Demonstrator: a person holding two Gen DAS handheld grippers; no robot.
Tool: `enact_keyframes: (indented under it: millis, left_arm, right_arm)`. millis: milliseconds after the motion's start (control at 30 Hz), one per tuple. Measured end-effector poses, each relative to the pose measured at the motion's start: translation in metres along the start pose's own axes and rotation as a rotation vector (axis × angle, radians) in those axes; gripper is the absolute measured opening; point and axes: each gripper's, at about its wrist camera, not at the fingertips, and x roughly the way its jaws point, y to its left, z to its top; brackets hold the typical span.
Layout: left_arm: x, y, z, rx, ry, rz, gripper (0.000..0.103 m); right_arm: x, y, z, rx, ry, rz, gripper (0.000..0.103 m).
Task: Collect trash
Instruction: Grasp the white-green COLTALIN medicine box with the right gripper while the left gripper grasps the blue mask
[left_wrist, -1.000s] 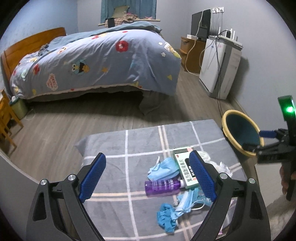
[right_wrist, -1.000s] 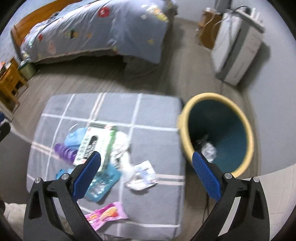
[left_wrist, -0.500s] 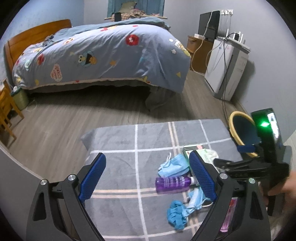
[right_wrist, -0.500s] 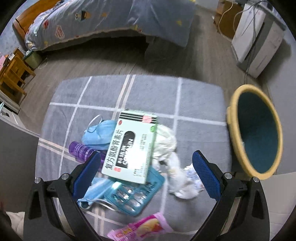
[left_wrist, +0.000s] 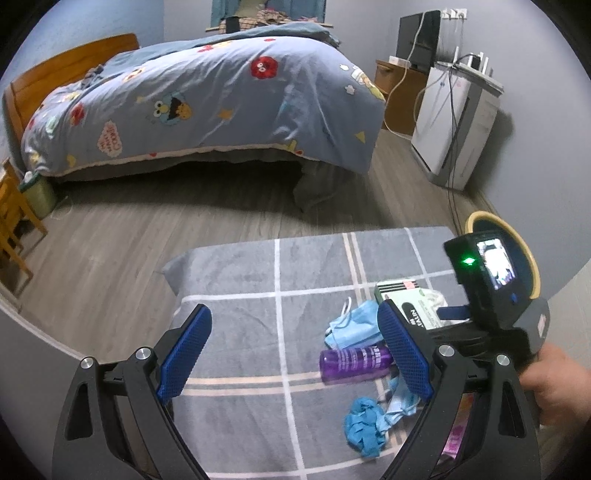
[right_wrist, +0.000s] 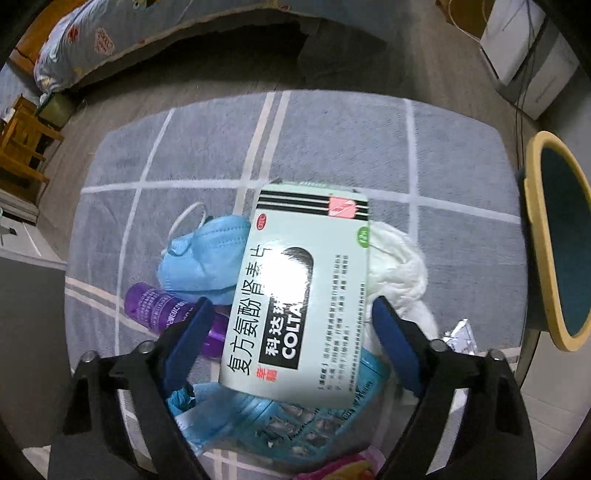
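Note:
A pile of trash lies on a grey checked cloth (right_wrist: 332, 140): a pale green medicine box (right_wrist: 306, 280), a blue face mask (right_wrist: 207, 258), a purple bottle (right_wrist: 155, 302), a white crumpled tissue (right_wrist: 402, 273), a teal blister pack (right_wrist: 314, 424) and a pink wrapper (right_wrist: 340, 465). My right gripper (right_wrist: 291, 343) is open, its fingers on either side of the near end of the medicine box. My left gripper (left_wrist: 295, 350) is open and empty above the cloth, left of the pile. The bottle (left_wrist: 354, 360) and a blue glove (left_wrist: 364, 428) show there too.
A yellow-rimmed teal bin (right_wrist: 554, 236) stands right of the cloth. A bed with a blue quilt (left_wrist: 207, 92) lies behind. A white appliance (left_wrist: 454, 122) and a wooden cabinet (left_wrist: 399, 96) stand at the right wall. A wooden chair (left_wrist: 11, 221) is at the left.
My right gripper has swung from over the bin to the trash pile and come down close around the medicine box. The left gripper has shifted slightly left and stays open.

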Motion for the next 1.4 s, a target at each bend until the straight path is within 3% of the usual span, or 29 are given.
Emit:
enact_keyframes:
  millis: [133, 267, 667, 833, 1067, 1133, 1333, 1400]
  left_arm:
    - [0.005, -0.002, -0.001, 0.014, 0.015, 0.005, 0.091]
    - [0.011, -0.003, -0.002, 0.016, 0.036, 0.008, 0.091]
    - [0.058, -0.03, -0.012, 0.092, 0.127, 0.007, 0.091]
    - [0.092, -0.047, -0.018, 0.091, 0.177, -0.023, 0.091]
    - [0.131, -0.076, -0.026, 0.176, 0.255, -0.039, 0.09]
    - [0.143, -0.077, -0.028, 0.169, 0.279, -0.042, 0.087]
    - [0.168, -0.079, -0.036, 0.182, 0.349, -0.046, 0.062]
    - [0.17, -0.08, -0.035, 0.186, 0.349, -0.043, 0.049]
  right_arm:
    - [0.002, 0.0, 0.001, -0.006, 0.005, -0.023, 0.075]
    - [-0.019, -0.01, 0.001, 0.022, -0.048, -0.023, 0.074]
    - [-0.106, -0.086, 0.007, 0.127, -0.177, 0.044, 0.073]
    - [-0.111, -0.11, 0.013, 0.165, -0.204, 0.04, 0.073]
    - [-0.106, -0.117, 0.022, 0.164, -0.229, 0.027, 0.073]
    - [-0.105, -0.118, 0.024, 0.155, -0.23, 0.034, 0.073]
    - [-0.106, -0.121, 0.028, 0.124, -0.24, 0.031, 0.073]
    - [-0.106, -0.123, 0.029, 0.118, -0.243, 0.023, 0.073]
